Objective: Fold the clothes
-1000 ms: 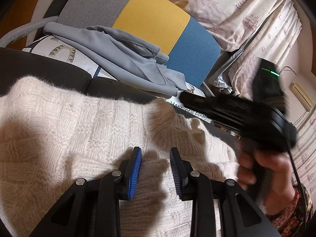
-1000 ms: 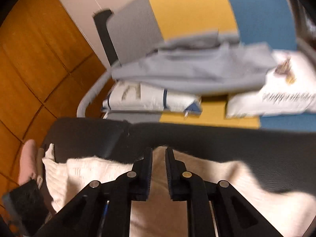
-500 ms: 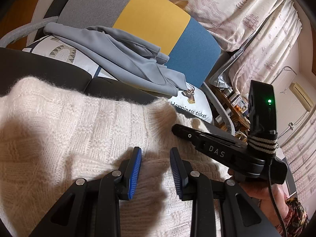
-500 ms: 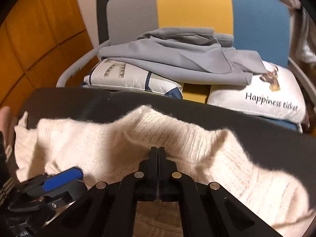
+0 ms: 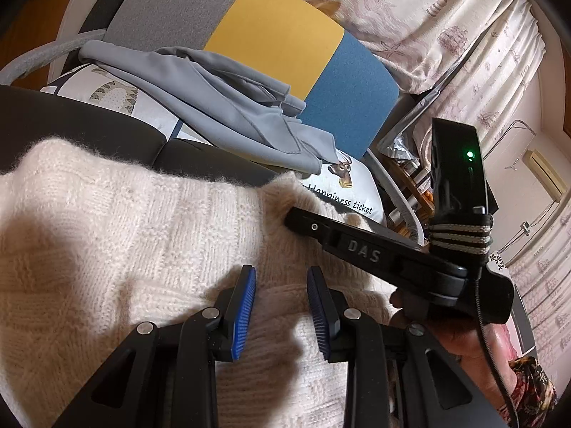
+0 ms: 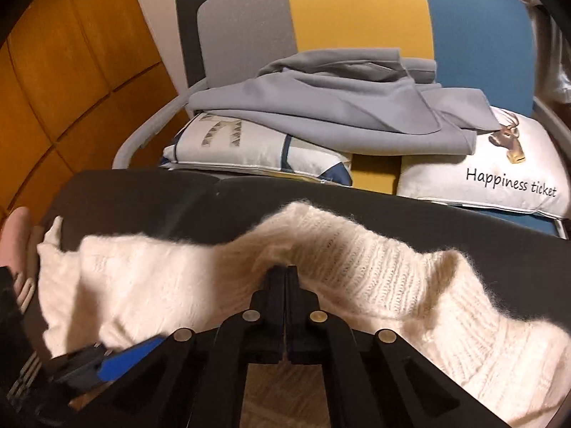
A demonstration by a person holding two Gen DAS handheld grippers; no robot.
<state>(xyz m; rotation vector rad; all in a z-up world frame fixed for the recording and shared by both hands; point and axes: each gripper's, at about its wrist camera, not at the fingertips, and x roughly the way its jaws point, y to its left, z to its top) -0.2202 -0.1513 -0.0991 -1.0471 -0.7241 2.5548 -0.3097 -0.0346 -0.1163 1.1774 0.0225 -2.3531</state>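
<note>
Your right gripper (image 6: 287, 274) is pinched shut on the sweater (image 6: 357, 267) at the table's (image 6: 142, 192) far edge; left gripper (image 5: 282, 306) part-open, holding nothing; folding looks barely begun.

The left gripper (image 5: 281, 287) sits open over the fluffy white sweater (image 5: 107, 242). The right gripper (image 5: 296, 219) touches the sweater's edge.

A chair (image 6: 357, 18) with a grey, yellow and blue back stands behind the dark counter (image 6: 392, 210), bearing two printed cushions (image 6: 499, 182). Patterned pale curtains (image 5: 464, 35) hang to the right; orange wood panelling (image 6: 71, 71) covers the left wall.
</note>
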